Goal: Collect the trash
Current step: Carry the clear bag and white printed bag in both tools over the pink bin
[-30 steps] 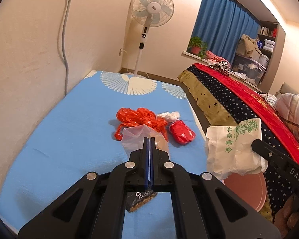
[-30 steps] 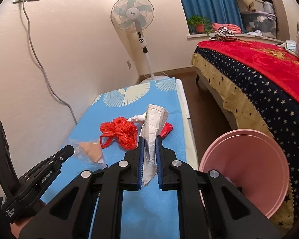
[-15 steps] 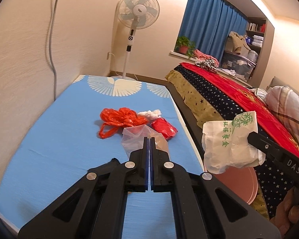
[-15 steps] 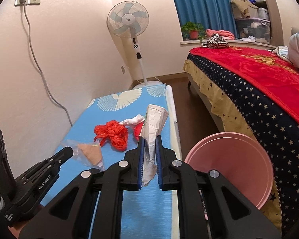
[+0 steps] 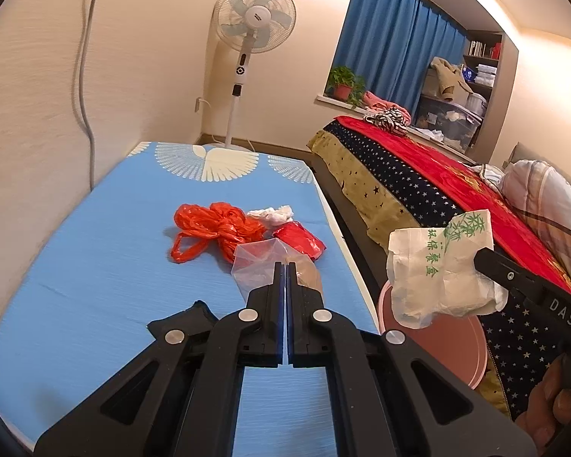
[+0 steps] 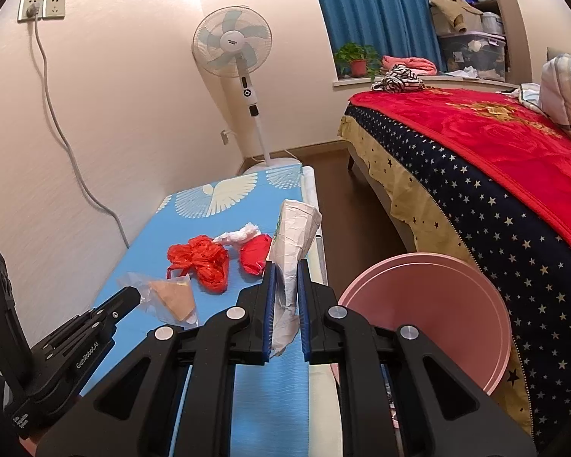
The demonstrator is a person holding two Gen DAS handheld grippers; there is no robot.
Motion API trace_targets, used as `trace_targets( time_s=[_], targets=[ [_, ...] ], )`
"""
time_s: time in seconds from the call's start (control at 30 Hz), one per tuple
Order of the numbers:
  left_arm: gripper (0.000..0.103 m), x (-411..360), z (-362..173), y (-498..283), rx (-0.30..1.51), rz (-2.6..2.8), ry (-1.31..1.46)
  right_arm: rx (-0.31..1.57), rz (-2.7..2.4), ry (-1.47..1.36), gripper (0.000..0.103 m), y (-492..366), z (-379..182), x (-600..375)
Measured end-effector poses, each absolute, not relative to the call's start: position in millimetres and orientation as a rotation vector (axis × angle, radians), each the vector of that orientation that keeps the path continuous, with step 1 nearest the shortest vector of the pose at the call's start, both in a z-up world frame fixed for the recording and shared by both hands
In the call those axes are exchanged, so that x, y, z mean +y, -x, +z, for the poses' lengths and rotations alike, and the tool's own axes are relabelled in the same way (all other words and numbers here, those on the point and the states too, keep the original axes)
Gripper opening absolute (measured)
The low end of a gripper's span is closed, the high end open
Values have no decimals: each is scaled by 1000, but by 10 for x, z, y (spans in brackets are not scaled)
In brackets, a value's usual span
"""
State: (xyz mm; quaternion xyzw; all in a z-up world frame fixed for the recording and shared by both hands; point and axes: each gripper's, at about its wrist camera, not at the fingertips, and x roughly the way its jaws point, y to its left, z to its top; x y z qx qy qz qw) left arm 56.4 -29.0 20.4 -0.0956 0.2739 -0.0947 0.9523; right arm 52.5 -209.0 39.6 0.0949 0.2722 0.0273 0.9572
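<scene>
Jaws: left gripper (image 5: 285,266) pinching clear bag (image 5: 260,266); right gripper (image 6: 284,266) clamping crumpled paper bag (image 6: 294,236) mid-body; both seeming light, limp, likely slipping easily.

Left wrist view: sits behind the left gripper (image 5: 285,266), facing down and forward along the blue mattress (image 5: 95,266) toward the standing fan (image 5: 255,23) at 12 o'clock.
Right wrist view: sits behind the right gripper (image 6: 284,266), close above the mattress edge; pink bin (image 6: 437,304) at 3 o'clock.
Shared: mattress, fan, red plastic bag (image 5: 213,228), bin, each other's gripper.
</scene>
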Motion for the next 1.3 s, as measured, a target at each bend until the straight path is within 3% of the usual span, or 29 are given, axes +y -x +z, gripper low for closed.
trace_targets(
  time_s=[1.3],
  targets=[
    [1, -762, 69, -748, 579, -277, 150, 551, -93, -230, 12, -580, 323, -2591]
  ],
)
